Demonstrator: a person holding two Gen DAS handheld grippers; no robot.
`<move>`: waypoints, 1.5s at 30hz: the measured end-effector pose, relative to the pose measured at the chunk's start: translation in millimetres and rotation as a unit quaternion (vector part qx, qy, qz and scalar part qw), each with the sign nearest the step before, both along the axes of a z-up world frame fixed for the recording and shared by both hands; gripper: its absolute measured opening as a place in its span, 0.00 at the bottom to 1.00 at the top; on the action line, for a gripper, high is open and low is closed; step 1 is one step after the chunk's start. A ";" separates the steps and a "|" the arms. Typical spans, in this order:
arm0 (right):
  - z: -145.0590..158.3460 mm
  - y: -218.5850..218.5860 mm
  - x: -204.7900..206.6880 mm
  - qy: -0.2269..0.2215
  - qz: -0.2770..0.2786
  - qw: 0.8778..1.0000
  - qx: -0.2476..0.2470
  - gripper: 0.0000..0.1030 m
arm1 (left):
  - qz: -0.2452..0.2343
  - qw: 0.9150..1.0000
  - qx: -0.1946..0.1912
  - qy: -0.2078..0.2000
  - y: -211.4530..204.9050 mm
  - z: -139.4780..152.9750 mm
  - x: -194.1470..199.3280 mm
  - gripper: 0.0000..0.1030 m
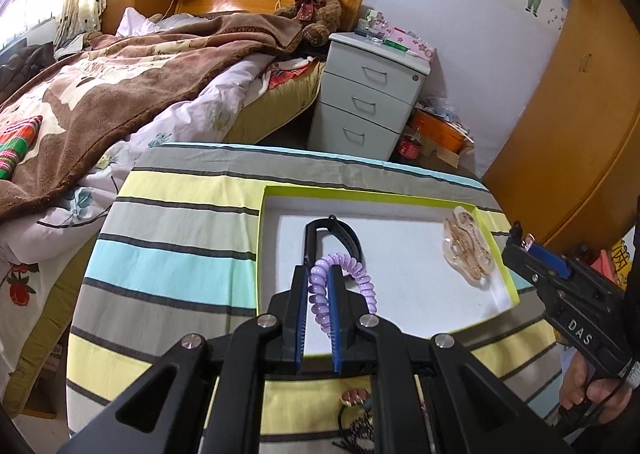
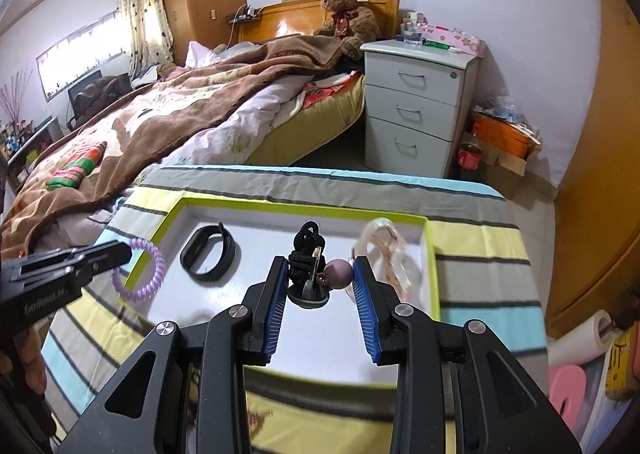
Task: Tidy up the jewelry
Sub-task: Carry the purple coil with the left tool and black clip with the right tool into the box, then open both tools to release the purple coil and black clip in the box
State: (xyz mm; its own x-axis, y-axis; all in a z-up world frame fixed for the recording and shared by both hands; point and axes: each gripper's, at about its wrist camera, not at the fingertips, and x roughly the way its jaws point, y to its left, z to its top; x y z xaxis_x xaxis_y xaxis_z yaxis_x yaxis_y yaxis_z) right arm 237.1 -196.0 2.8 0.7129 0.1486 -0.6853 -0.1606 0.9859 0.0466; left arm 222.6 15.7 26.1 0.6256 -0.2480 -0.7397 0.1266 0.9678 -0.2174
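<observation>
Pinching the purple coil bracelet [image 1: 344, 286], the left tool [image 1: 319, 274] hovers over the tray [image 1: 496, 250]; right tool [image 2: 320, 274] gapes wide.

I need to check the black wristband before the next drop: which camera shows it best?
The right wrist view: the black wristband lies whole and unobstructed in the tray. In the left wrist view, the left gripper, shut on the purple coil hair tie, hides the lower part of the wristband.

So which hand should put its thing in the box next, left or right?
Probably left. The left gripper is already shut on the purple coil hair tie and hangs at the tray edge, so it only has to let go. The right gripper is open around the black cord bundle, gripping nothing.
</observation>
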 end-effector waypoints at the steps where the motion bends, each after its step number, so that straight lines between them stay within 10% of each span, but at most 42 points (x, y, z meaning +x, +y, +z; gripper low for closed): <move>1: -2.3 2.1 6.3 0.003 0.001 1.000 -0.001 0.33 | 0.000 1.000 0.001 0.001 -0.2 -2.0 2.1 0.10; 45: -54.3 39.2 81.7 0.065 0.033 0.995 -0.067 0.33 | 0.012 0.998 0.028 0.054 -8.3 -52.9 26.8 0.12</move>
State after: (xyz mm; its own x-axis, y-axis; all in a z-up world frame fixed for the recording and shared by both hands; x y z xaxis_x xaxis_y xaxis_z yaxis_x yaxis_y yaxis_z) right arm 318.9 -156.8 -51.5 0.6081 0.0938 -0.7883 -0.2273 0.9720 -0.0598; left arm 249.3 7.5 -26.9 0.5468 -0.1898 -0.8155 0.0813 0.9814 -0.1739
